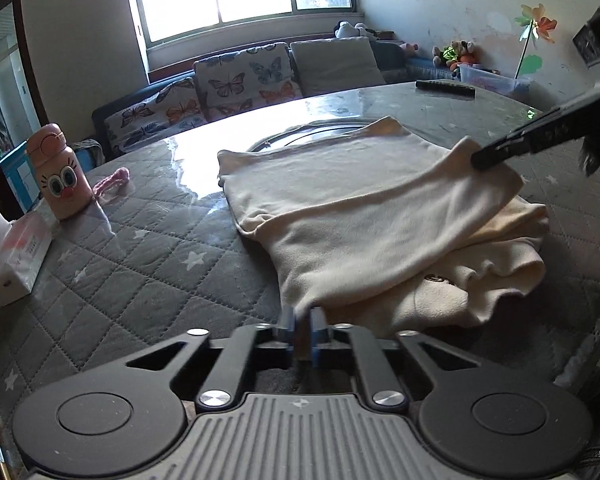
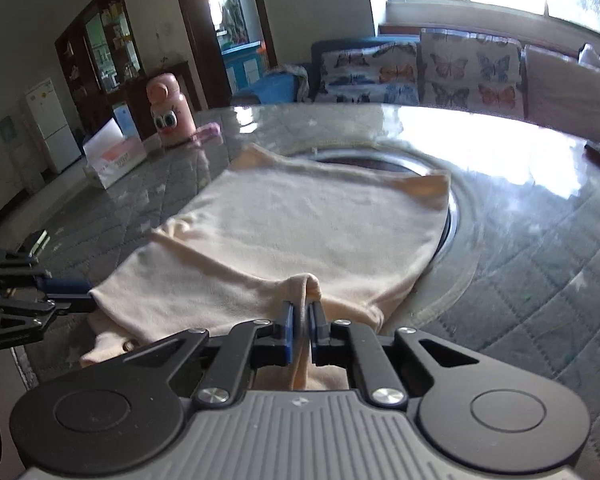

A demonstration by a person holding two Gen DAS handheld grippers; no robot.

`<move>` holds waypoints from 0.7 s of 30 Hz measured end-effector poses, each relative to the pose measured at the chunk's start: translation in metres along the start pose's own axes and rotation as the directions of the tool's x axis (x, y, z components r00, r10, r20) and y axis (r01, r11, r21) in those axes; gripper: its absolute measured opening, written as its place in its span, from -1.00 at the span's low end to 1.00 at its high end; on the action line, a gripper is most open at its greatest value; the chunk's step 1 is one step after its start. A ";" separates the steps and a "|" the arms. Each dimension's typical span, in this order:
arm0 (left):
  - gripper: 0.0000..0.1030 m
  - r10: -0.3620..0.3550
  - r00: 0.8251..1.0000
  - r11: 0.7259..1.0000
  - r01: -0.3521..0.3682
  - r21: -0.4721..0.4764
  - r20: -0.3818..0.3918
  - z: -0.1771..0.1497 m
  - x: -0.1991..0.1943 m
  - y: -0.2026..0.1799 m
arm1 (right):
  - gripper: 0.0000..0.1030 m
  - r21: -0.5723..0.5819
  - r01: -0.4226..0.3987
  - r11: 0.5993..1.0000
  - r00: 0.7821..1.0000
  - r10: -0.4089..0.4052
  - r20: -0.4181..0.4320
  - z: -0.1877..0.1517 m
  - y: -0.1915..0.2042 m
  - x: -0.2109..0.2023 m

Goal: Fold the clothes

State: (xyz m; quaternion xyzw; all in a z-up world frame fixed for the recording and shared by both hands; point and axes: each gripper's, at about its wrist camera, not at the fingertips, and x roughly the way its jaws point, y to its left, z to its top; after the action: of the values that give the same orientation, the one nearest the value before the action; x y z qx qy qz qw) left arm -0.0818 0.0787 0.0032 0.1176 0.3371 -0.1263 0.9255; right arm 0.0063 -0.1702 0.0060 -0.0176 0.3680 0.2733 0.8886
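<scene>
Two tongs grip one cream garment [image 1: 352, 216] that lies on the round desk [image 1: 140, 256], which is covered by a grey quilted cloth with stars. The left tongs [image 1: 303, 320] are closed on the garment's near edge, the fabric rising straight out from between the blue pads; in the right wrist view the same left tongs [image 2: 82, 294] pinch the corner at the far left of the cloth. The right tongs [image 2: 303, 316] are clamped on a bunched fold of the garment's near edge, a small hump of cloth standing just ahead of the pads, and in the left wrist view the right tongs [image 1: 480, 158] come in from the upper right and hold a corner lifted off the layer beneath. Between the two grips a flap of the garment hangs raised over its lower layers, which lie rumpled to the right of the left tongs. Beyond the right tongs the garment's far edge overlaps a round inset [image 2: 384, 162] at the desk's middle. To the left of the left tongs the quilted surface runs bare up to a tissue box [image 1: 14, 256] and a pink bottle [image 1: 60, 174] with a cartoon face near the desk's rim, both well apart from the garment. A dark remote [image 1: 446, 89] lies at the far rim, ahead and right of the left tongs.
</scene>
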 end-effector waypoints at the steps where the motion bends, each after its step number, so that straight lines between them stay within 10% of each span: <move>1: -0.92 0.001 1.000 1.000 -0.001 0.001 0.000 -0.001 0.000 0.001 | -0.86 -0.003 0.005 1.000 1.000 -0.005 0.006 0.001 0.001 -0.002; 21: -0.86 -0.006 0.999 0.998 0.009 -0.058 0.047 0.041 0.003 0.022 | -0.75 -0.045 -0.006 0.999 1.000 0.007 0.030 0.010 -0.002 0.009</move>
State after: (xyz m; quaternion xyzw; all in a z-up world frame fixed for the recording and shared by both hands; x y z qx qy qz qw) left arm -0.0485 0.0860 0.0353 0.0862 0.3195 -0.1224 0.9357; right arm 0.0186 -0.1652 0.0068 -0.0324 0.3483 0.2846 0.8925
